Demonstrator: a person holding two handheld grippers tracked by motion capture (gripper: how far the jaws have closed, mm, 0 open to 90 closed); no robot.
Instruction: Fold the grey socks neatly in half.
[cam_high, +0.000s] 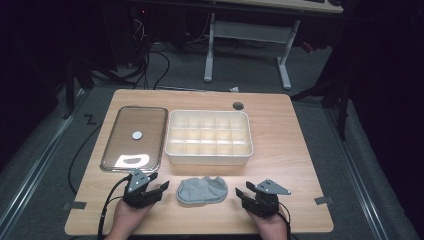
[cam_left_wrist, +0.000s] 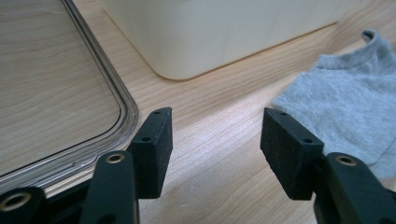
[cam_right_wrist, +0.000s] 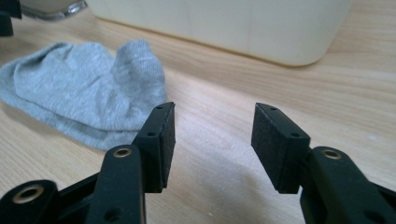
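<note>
Your left claw (cam_high: 161, 188) and right claw (cam_high: 240, 193) both gape empty, flanking the grey sock (cam_high: 202, 190) on the desk (cam_high: 290, 150).

The table (cam_high: 280, 130) shows a pale wood-grain top, smooth and softly matt, with fine streaks running along it. The sock (cam_high: 202, 190) is grey knitted cloth, soft and slightly fuzzy, its ribbed cuff visible in the left gripper view. The compartment box (cam_high: 209, 157) looks like cream plastic, smooth with a faint satin sheen on its rounded wall. The lid (cam_high: 134, 137) is clear plastic, glossy, throwing back a bright glare near its front edge. On the left gripper (cam_left_wrist: 215, 144) and right gripper (cam_right_wrist: 210, 140), the arms are black hard plastic with small brassy metal rivets; the pads (cam_left_wrist: 152, 149) look matt, grainy and rubbery.
</note>
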